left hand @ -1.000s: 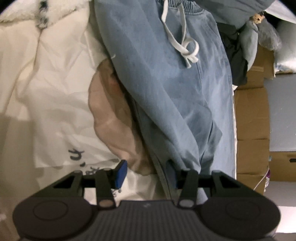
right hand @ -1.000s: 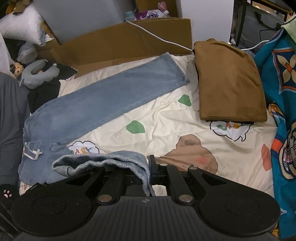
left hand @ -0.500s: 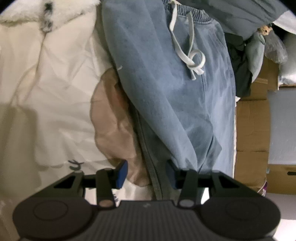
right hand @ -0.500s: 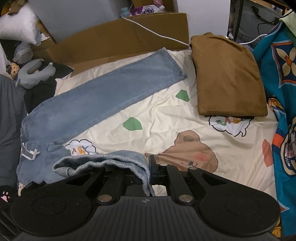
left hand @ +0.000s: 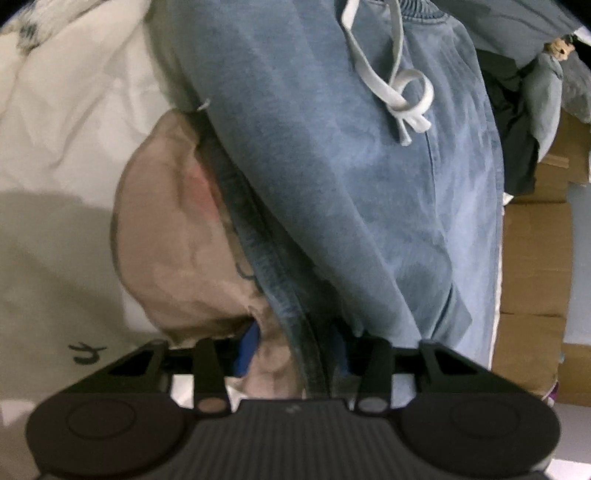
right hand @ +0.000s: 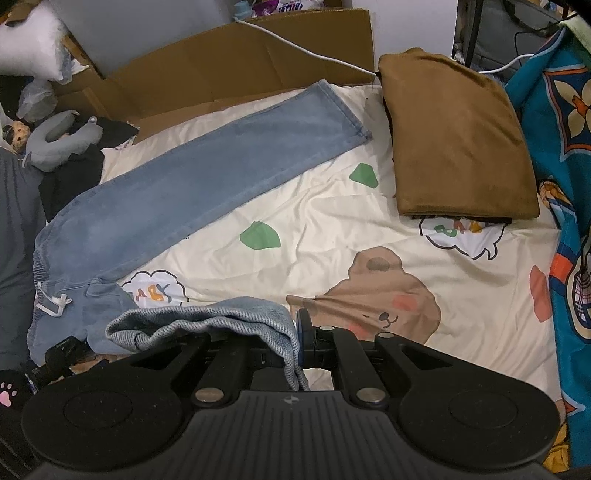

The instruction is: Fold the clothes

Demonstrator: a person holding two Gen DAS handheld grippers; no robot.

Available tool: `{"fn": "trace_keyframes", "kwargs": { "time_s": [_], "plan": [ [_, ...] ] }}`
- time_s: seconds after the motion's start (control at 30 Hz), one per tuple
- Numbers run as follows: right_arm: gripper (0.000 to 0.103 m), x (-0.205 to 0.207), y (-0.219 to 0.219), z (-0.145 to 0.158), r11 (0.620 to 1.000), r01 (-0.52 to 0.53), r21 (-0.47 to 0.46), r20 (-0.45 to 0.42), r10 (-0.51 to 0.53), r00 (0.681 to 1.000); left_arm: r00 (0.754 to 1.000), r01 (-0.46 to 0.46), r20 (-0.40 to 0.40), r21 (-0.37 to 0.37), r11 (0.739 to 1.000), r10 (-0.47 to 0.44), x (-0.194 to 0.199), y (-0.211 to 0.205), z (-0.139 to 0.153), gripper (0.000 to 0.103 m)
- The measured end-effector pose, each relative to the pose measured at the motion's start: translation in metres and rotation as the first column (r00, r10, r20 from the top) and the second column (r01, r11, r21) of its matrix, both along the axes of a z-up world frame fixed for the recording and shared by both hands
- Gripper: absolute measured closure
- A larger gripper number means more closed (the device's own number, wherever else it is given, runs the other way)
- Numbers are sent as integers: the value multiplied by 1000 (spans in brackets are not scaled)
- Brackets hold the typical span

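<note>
Bed with cream cartoon-print sheet [right hand: 332, 221]; flattened cardboard [right hand: 240, 62] against a pale wall [right hand: 147, 26] behind it; teal patterned blanket [right hand: 554, 129] along one side.

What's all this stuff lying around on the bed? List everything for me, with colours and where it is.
jeans: one, light blue, spread across the sheet, one leg lifted
drawstring: one, white, at the waistband
bedsheet: one, cream with cartoon prints, underneath
folded garment: one, brown, far right of the sheet
blanket: one, teal patterned, right edge
cardboard: brown, behind the bed
neck pillow: one, grey, far left
left gripper: black, closing around the jeans' edge and some sheet
right gripper: black, shut on a jeans leg
</note>
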State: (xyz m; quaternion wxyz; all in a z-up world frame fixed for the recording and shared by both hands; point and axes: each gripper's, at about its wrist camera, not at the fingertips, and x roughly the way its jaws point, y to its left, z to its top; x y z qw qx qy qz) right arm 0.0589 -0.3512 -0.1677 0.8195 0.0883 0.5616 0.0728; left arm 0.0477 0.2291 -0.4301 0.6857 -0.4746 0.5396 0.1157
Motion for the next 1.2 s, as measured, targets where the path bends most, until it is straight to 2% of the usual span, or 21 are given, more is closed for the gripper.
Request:
{"fn": "trace_keyframes", "kwargs": {
  "time_s": [0.03, 0.2, 0.47, 0.7, 1.0, 1.2],
  "plan": [
    [100, 1, 0, -1, 1000, 3, 0, 0, -3, 1000, 1000, 5, -11, 10, 1000, -5, 1, 0, 0, 83],
    [100, 3, -1, -2, 1000, 15, 8, 5, -15, 1000, 1000, 17, -10, -17, 1000, -17, -5, 10, 7, 98],
    [100, 1, -10, 9, 999, 28, 37, 35, -29, 999, 999, 45, 27, -10, 999, -45, -31, 27, 41, 100],
    [100, -5, -20, 15, 998, 44, 44, 47, -46, 998, 997, 74, -7, 54, 996, -73, -60, 31, 73, 101],
    [100, -10, -29, -19, 997, 78, 12, 3, -78, 997, 989, 144, -13, 139, 980, -144, -91, 39, 102, 101],
    [100, -15, -37, -50, 994, 112, 2, -38, -112, 993, 972, 225, -105, 191, 956, -208, -79, 31, 80, 101]
  ]
}}
